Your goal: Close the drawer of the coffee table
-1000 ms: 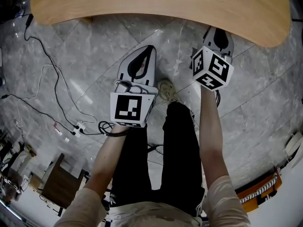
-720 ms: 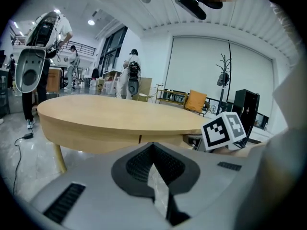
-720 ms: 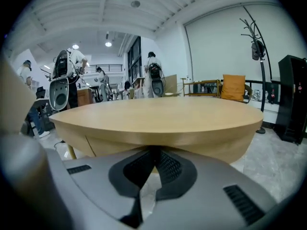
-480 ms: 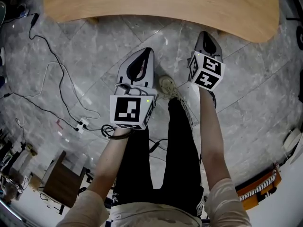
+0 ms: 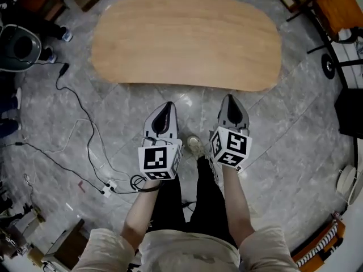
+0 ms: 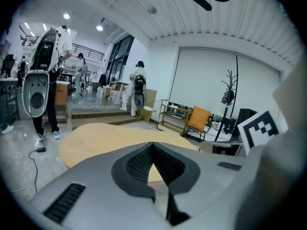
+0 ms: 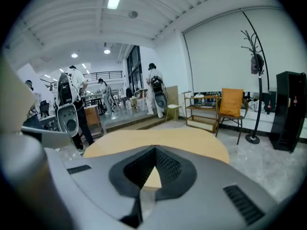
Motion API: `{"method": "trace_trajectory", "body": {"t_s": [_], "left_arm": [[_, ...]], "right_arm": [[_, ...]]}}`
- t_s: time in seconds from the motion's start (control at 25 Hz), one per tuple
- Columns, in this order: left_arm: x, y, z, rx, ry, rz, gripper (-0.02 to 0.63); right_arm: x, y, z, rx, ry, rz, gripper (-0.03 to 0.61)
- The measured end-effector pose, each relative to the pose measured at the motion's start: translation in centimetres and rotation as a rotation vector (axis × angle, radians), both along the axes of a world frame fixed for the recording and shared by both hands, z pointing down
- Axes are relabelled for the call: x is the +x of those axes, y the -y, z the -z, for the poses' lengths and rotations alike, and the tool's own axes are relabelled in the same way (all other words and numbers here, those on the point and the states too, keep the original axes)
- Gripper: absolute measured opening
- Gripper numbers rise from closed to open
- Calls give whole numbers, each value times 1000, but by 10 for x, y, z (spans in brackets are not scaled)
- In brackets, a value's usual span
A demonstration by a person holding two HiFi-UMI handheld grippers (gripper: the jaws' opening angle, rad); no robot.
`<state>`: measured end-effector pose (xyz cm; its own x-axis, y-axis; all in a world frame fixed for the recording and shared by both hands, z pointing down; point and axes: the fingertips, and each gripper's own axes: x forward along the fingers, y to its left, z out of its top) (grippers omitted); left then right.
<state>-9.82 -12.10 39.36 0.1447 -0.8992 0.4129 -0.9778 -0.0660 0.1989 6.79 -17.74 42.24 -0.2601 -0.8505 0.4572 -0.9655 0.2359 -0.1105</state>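
Both sets of jaws were shut with nothing between them. The left gripper (image 5: 166, 107) and right gripper (image 5: 229, 102) were held side by side, pointing the same way, with only bare floor (image 5: 193, 98) directly under and just ahead of their tips.

Straight ahead of both lay the near edge of the coffee table (image 5: 187, 38). Its long axis ran crosswise to the line of the jaws, and its wooden surface spread well beyond them on either side. The right jaws stood just short of that edge and looked slightly the nearer; the left jaws hung a little further back.

The drawer itself showed in no view, as the top hid whatever sat beneath it, so its place and how far out it stood could not be told. By my reading, any push would have had to go forward and lower, under the top.
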Motion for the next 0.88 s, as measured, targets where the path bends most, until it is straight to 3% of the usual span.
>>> {"method": "trace_trajectory", "body": {"t_s": [0.16,0.4,0.64,0.88], "left_arm": [[-2,22,97,63,38,5,8],[11,-11,231,156,118,-34,8],[19,-37,282,226,190,-82,8],[12,-43,297,257,200,-71,8]], "right_arm": [[-17,-7,117,74,-1,37,6],[-35,-68,255,143,-40,136,6],[-48,-106,301,180,-16,235,6],[-60,-105,313,219,-32,288,6]]}}
